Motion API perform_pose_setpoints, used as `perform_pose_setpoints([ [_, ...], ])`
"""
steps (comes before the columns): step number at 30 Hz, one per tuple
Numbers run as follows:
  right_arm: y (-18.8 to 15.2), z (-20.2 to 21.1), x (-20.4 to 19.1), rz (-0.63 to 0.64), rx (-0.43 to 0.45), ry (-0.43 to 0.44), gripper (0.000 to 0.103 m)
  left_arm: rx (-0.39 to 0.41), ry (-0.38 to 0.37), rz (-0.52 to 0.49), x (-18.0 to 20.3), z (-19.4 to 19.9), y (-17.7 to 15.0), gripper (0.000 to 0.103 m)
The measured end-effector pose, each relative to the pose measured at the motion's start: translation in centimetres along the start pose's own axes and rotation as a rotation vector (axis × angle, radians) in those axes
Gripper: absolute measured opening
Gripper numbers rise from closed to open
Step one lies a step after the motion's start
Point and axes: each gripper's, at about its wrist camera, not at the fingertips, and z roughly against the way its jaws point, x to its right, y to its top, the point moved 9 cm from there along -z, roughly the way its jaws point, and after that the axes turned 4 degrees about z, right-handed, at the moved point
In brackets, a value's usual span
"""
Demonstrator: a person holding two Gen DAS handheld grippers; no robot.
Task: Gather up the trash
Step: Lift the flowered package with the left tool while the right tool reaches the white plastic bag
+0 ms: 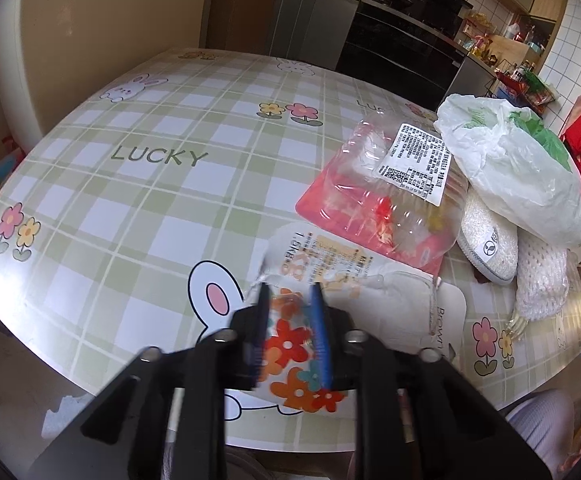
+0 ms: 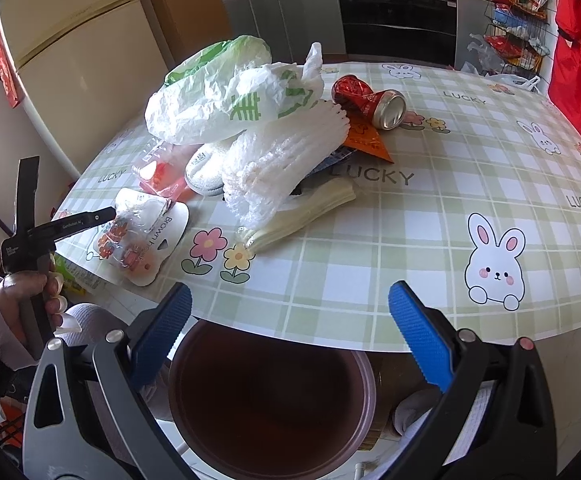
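- We see the flowered wrapper (image 1: 290, 344) at lower centre of the left wrist view, pinched between the narrowed left gripper (image 1: 290, 300) fingers, its lower edge hidden behind them.
- Our right gripper (image 2: 290, 300) gapes wide over the brown bin (image 2: 270, 400), partly under the table (image 2: 410, 240).

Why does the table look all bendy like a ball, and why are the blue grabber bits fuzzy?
Left wrist view: the fisheye lens bows the table into a dome, and the left gripper is smeared with blur on its flowered packet. Right wrist view: same curving, dark corners, but the right gripper looks sharp.
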Motion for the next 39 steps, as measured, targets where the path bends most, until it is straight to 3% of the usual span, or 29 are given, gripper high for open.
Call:
perform_pose_setpoints([
  [4,1.7,0.7,0.2,0.056,0.038,-0.036,0.097,0.023,-0.025,0.011,-0.2,0.9,0.3,0.014],
  [9,6.6,1.5,-0.6,0.147,0.135,-0.062,0.097,0.077,-0.033,0.021,-0.6,2.9,1.2,0.0],
  [14,10.1,-0.8,-1.7,0.288,0.161,-0.119,0.097,0.121,-0.051,0.004,-0.3,4.9,2.2,0.0],
  [18,11.3,-2.8,-2.3,0.367,0.134,-0.172,0.097,0.082,-0.057,0.039,-0.8,4.8,1.8,0.0],
  [22,11.9,-2.6,-3.2,0.379,0.142,-0.146,0.097,-0.016,-0.083,0.127,-1.6,4.0,-0.2,0.0],
  [26,12.1,-3.1,-3.7,0.388,0.135,-0.142,0.097,-0.048,-0.049,0.213,-1.8,2.8,-1.2,0.018],
  [30,12.1,-3.5,-4.0,0.374,0.132,-0.123,0.097,-0.082,-0.038,0.391,-1.9,1.6,-1.5,0.035],
  [37,11.9,-3.9,-4.1,0.367,0.13,-0.103,0.097,-0.049,0.073,0.597,-3.2,0.8,-0.4,0.035],
  [39,11.9,-3.8,-3.7,0.359,0.131,-0.101,0.097,-0.056,0.105,0.603,-3.2,0.4,-0.2,0.035],
])
